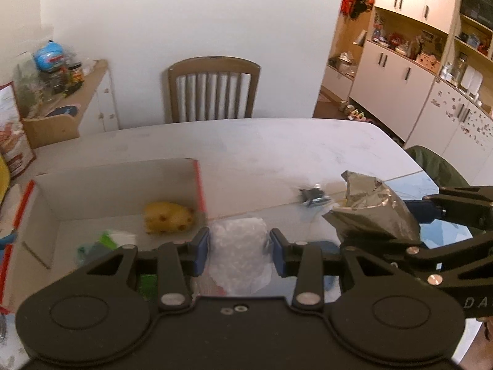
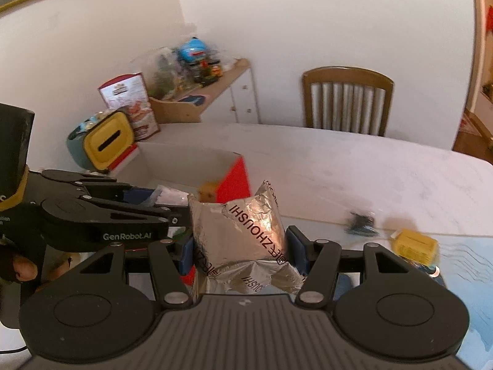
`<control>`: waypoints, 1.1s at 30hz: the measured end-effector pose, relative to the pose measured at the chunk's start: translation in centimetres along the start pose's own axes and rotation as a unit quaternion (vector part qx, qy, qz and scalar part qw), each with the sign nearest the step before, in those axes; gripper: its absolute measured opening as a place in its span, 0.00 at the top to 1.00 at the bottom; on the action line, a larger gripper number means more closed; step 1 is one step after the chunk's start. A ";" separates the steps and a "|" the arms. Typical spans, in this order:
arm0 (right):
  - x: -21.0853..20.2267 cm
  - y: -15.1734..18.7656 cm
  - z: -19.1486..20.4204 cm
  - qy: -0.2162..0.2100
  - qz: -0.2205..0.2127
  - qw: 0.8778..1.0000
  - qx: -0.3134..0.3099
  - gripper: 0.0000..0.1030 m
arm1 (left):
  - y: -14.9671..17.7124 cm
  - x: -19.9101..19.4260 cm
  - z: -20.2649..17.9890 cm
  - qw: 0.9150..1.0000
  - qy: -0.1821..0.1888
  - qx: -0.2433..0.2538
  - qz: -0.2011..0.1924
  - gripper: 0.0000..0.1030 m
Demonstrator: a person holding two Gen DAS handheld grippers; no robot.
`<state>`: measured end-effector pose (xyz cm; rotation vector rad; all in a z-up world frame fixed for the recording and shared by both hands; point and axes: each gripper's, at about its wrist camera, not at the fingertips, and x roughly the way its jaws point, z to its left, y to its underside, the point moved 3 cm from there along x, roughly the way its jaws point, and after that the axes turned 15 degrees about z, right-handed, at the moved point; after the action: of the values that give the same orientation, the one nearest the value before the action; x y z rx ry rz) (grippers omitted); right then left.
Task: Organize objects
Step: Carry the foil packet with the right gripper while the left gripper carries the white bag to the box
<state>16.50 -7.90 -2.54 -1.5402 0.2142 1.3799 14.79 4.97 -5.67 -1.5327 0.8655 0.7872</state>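
Crinkled silver foil bag [image 2: 243, 234] is sitting clamped between the right gripper [image 2: 243, 248] pads at lower centre of the right wrist view. Left gripper [image 1: 239, 251] is pinching a clear plastic bag [image 1: 238, 256] just right of the white cardboard box [image 1: 101, 182], where a yellow toy [image 1: 169, 217] is lying mid-frame.

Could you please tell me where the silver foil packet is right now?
The silver foil packet is clamped between the right gripper fingers, held above the table's near edge, just right of the open cardboard box.
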 end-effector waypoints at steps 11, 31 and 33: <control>3.6 -3.6 5.5 -0.019 0.003 0.999 -0.033 0.43 | 0.6 -1.0 7.1 0.999 -0.027 -0.047 0.000 0.61; 13.2 -8.4 9.1 0.017 0.042 0.997 -0.061 0.42 | -1.5 2.6 16.7 0.993 -0.087 -0.083 0.024 0.61; 14.4 -8.5 9.1 0.022 0.049 0.997 -0.060 0.42 | -1.7 3.3 16.7 0.993 -0.089 -0.078 0.027 0.61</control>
<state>21.35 9.64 -8.19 -1.6812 0.2397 1.4579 17.64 21.37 -9.79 -1.5527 0.7300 1.0351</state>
